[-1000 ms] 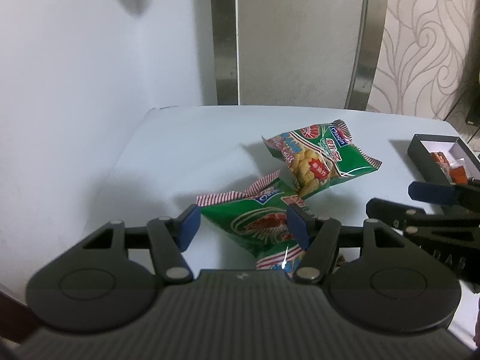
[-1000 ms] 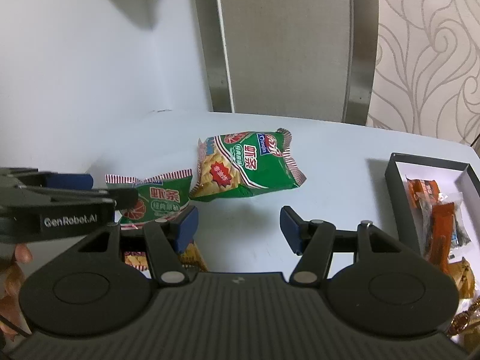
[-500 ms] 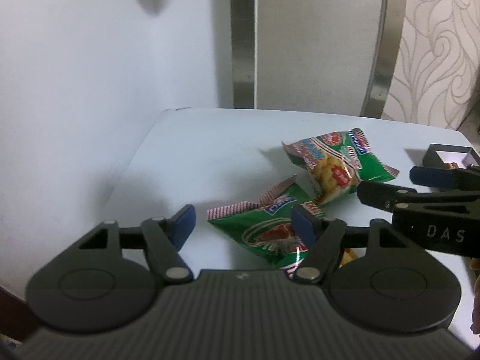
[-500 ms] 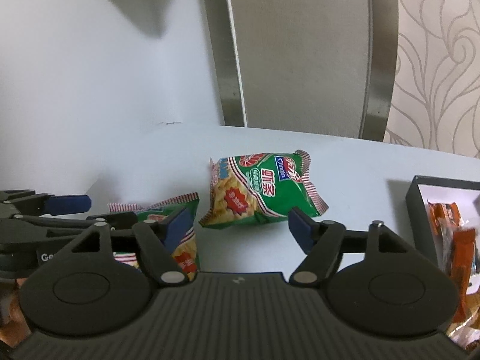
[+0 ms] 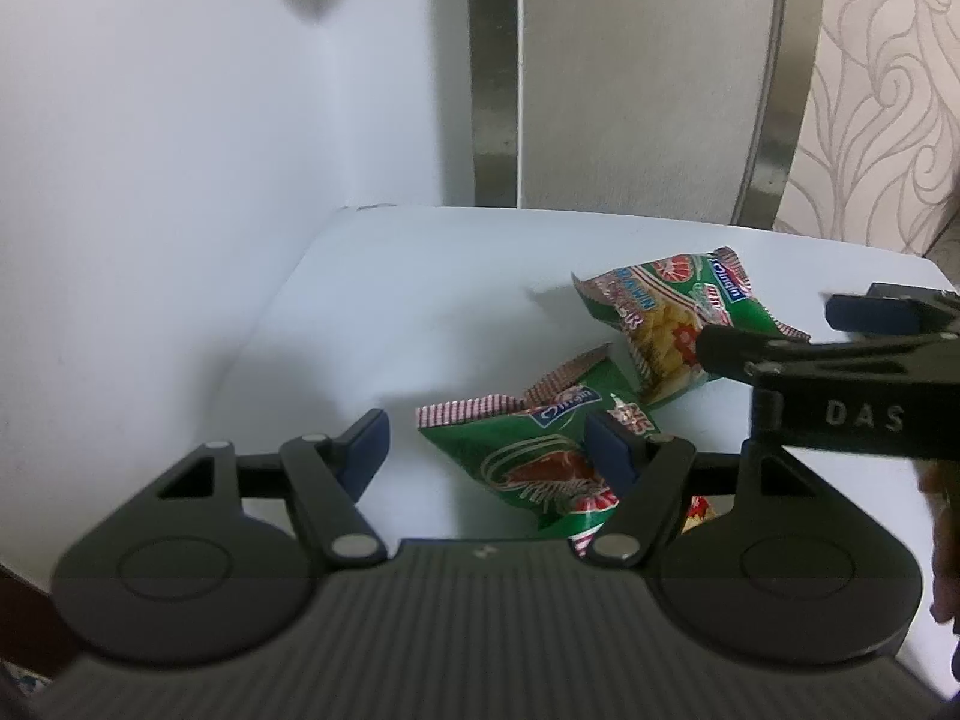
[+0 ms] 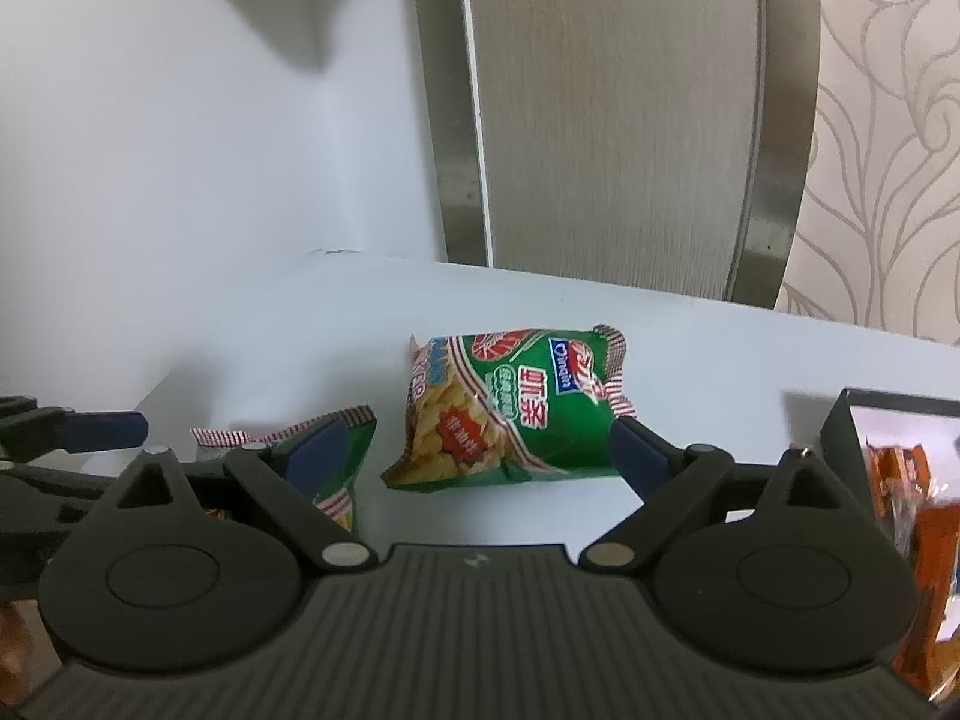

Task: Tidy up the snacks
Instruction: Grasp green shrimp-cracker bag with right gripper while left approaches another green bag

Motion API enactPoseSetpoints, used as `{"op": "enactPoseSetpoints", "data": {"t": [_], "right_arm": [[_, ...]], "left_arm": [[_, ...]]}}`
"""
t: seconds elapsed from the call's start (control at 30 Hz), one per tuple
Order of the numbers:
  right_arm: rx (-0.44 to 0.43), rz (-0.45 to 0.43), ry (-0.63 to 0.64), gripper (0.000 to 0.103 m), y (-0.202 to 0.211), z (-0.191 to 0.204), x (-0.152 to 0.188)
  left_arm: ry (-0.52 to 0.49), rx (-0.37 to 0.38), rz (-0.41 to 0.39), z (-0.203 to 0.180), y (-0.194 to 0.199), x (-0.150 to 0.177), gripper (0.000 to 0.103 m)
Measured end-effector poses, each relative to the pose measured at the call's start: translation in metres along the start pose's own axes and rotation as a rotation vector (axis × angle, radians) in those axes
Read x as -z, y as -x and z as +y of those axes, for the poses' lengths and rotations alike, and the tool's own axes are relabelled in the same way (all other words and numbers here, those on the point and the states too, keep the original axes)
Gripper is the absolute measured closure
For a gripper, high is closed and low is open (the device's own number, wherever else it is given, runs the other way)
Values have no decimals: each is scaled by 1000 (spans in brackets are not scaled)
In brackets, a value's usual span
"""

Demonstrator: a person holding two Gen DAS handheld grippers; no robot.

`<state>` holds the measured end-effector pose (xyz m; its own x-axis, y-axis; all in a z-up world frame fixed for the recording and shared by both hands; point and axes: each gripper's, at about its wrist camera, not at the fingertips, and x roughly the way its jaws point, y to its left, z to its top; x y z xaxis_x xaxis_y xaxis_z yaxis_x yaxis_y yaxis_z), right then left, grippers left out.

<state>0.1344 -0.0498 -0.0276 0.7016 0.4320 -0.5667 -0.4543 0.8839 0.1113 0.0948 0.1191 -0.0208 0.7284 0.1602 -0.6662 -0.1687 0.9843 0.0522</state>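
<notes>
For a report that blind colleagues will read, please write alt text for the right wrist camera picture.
The right gripper, its jaws just opened wide, frames a green snack bag lying on a pale table without pressing it. A second green bag lies to its left, beside the left gripper. At the right edge, a dark box holds orange packets.

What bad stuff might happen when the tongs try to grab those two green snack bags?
1. The two green bags lie close together. The right tongs, whose jaws have just been opening, frame the far green bag, but their left pad sits over the near green bag and might snag it.
2. The left tongs and the right ones are close together, so they might bump.
3. The bags look puffy and shiny, so a squeeze may slip or crush the chips.
</notes>
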Motion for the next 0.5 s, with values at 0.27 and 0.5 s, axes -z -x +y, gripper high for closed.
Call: {"op": "enactPoseSetpoints", "data": {"t": [0.27,0.5], "right_arm": [[7,20,4,4,-19,-7,-8],[56,84,32,2,-49,-15,-14]], "left_arm": [[-4,15,16,-8,-13,6,28],[-5,39,28,-11,-16,5,28]]}}
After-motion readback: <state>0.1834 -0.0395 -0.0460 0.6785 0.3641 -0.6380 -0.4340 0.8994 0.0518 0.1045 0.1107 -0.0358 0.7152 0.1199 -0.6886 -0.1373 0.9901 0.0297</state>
